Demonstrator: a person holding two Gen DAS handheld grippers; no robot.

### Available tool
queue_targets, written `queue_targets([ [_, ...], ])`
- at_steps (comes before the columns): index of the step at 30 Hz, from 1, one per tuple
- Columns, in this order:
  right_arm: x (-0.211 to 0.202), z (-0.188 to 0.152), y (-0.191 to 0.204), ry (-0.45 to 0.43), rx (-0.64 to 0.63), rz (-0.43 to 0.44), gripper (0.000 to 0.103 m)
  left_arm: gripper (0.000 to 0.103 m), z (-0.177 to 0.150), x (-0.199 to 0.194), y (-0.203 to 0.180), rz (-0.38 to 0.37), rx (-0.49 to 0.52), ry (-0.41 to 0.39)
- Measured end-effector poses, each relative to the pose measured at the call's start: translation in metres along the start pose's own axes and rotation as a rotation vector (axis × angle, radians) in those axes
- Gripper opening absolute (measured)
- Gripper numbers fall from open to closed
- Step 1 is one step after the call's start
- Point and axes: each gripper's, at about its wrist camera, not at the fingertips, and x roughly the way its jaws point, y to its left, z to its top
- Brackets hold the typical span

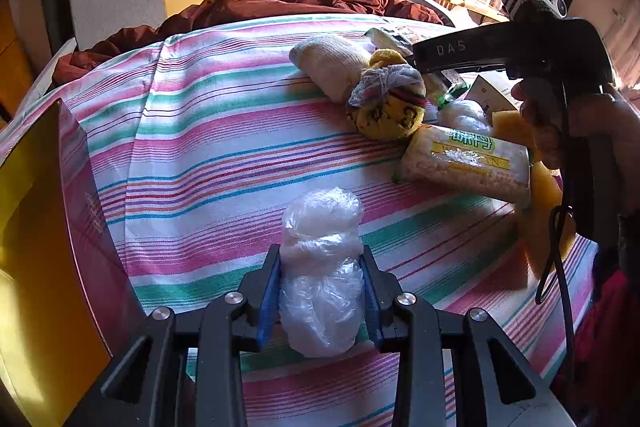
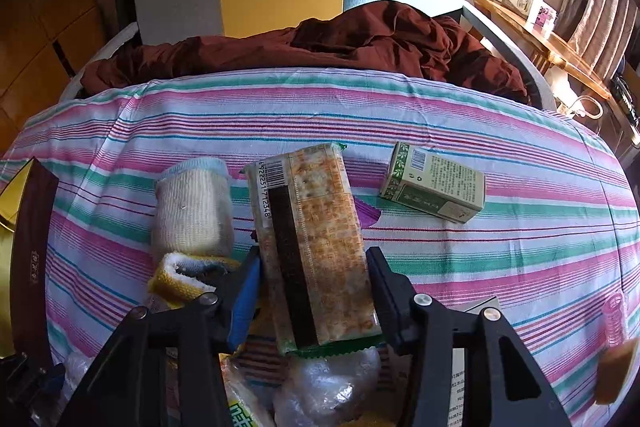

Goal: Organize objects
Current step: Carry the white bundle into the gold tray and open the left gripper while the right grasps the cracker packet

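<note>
My left gripper [image 1: 322,263] is shut on a clear plastic-wrapped bundle [image 1: 322,267], held above the striped cloth [image 1: 200,147]. My right gripper [image 2: 314,267] is shut on a long cracker packet [image 2: 312,243] with a barcode and a dark stripe, lifted over a pile of items. The right gripper's body [image 1: 520,43] shows at the right of the left wrist view. The pile holds a cream sock roll [image 1: 332,65], a yellow toy [image 1: 384,111] with netting, and a yellow-labelled snack pack [image 1: 468,163].
An open box with a gold inside [image 1: 36,219] stands at the left edge. A green-white carton [image 2: 434,183] lies on the cloth at the right. A pink hair roller [image 2: 614,319] lies at the far right. A maroon blanket [image 2: 360,43] lies behind the cloth.
</note>
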Motion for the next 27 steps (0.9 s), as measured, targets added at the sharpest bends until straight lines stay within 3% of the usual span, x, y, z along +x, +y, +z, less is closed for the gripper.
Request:
queue_targets([
  [7, -0.028, 0.002, -0.004, -0.114, 0.030, 0.037, 0.051, 0.036, 0.005, -0.037, 0.006, 0.015, -0.012, -0.085],
  [16, -0.059, 0.004, 0.000, -0.235, 0.027, 0.066, 0.051, 0.036, -0.006, -0.089, 0.051, 0.113, -0.123, -0.159],
  [27, -0.046, -0.008, 0.008, -0.172, 0.014, 0.019, 0.051, 0.036, -0.066, -0.122, 0.142, 0.305, -0.314, -0.161],
])
